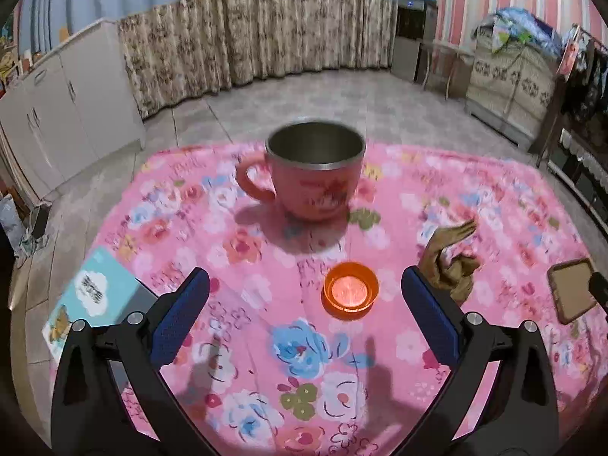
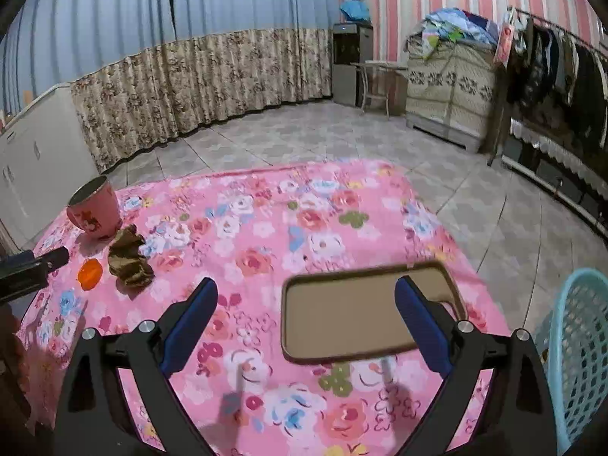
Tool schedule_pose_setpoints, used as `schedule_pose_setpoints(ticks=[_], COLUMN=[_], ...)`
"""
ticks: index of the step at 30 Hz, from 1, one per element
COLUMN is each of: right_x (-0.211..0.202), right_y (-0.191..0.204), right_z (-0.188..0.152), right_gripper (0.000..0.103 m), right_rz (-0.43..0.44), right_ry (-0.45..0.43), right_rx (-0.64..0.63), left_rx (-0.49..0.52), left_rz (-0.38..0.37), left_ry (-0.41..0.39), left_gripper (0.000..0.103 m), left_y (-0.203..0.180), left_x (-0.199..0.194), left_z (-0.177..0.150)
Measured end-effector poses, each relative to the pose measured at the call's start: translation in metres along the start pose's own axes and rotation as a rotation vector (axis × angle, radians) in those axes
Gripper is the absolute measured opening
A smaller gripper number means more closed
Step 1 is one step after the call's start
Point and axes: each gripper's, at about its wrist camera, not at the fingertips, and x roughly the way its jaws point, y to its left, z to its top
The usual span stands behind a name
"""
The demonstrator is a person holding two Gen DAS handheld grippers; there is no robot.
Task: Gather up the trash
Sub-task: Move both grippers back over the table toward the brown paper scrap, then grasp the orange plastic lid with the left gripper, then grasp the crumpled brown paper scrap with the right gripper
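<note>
Left wrist view shows the left gripper [image 1: 304,292] spread wide and empty above a table covered with a pink floral cloth [image 1: 266,361], with an orange cap [image 1: 350,289] lying on the cloth between the lines of its two blue pads. A crumpled brown wrapper [image 1: 454,262] lies just beside the pad on the right of that view, and a pink mug [image 1: 313,178] with a steel lining stands upright farther back. A blue booklet [image 1: 91,296] lies at the table's left edge. Right wrist view shows the right gripper [image 2: 306,323] likewise released and holding nothing, hanging over a flat brown tray [image 2: 361,315] with a dark rim; one pad overlaps the tray's far corner in the picture, though contact cannot be confirmed. A light blue mesh basket [image 2: 577,349] stands off the table's right side and appears the likely receptacle. Assessment: the trash items, judged to be the cap and the wrapper, remain on the cloth and nothing has been collected. Risks noted: the cap is low and smooth, so a closure set too high could pinch it out sideways; the soft cloth could bunch between the pads and drag the mug; the wrapper, lying so close, could be nudged off position; the mug could be knocked over by a forward overshoot.
</note>
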Motion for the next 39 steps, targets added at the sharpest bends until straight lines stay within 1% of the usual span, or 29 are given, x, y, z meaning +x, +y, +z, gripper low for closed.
schedule_pose_setpoints(ticks=[3,7,9,11,14,17,19,22,23,25,28,31,36,39], right_x=[0.002,0.007,0.009,0.010,0.013,0.014,0.014,0.015,0.015,0.014,0.013,0.013,0.015,0.020], right_y=[0.001,0.004,0.005,0.005,0.004,0.003,0.003,0.003,0.003,0.003,0.009,0.019,0.052,0.074], right_z=[-0.003,-0.005,-0.006,-0.008,-0.008,-0.009,-0.009,-0.009,-0.009,-0.009,-0.009,-0.008,-0.007,-0.006], right_gripper=[0.093,0.093,0.093,0.093,0.093,0.093,0.093,0.093,0.093,0.093,0.093,0.093,0.092,0.092], right_rz=[-0.017,-0.005,-0.002,-0.004,-0.004,-0.006,-0.006,-0.008,-0.011,-0.010,-0.008,0.006,0.054,0.058], right_ry=[0.006,0.026,0.034,0.038,0.048,0.052,0.052,0.053,0.054,0.052,0.047,0.055,0.079,0.097], right_rx=[-0.010,-0.014,-0.017,-0.019,-0.015,-0.015,-0.016,-0.018,-0.019,-0.021,-0.041,-0.046,-0.047,-0.068], left_rx=[-0.017,-0.029,-0.027,-0.013,0.004,0.001,0.008,0.043,0.054,0.066,0.085,0.101,0.035,0.028], left_rz=[-0.006,-0.002,0.002,0.002,0.012,0.003,0.007,-0.007,-0.010,-0.022,-0.018,-0.006,-0.023,-0.002], left_ry=[0.025,0.054,0.066,0.080,0.092,0.095,0.096,0.100,0.098,0.096,0.077,0.040,0.004,-0.011], left_gripper=[0.097,0.096,0.092,0.085,0.079,0.074,0.072,0.057,0.049,0.039,0.039,0.039,0.039,0.039], left_y=[-0.001,-0.005,-0.008,-0.013,-0.018,-0.018,-0.019,-0.023,-0.025,-0.025,-0.023,-0.016,0.007,0.020], left_x=[0.008,0.019,0.025,0.030,0.037,0.040,0.042,0.045,0.044,0.043,0.034,0.017,-0.009,-0.023], left_z=[-0.002,-0.003,-0.004,-0.006,-0.008,-0.008,-0.007,-0.009,-0.008,-0.008,-0.009,-0.008,-0.004,-0.006])
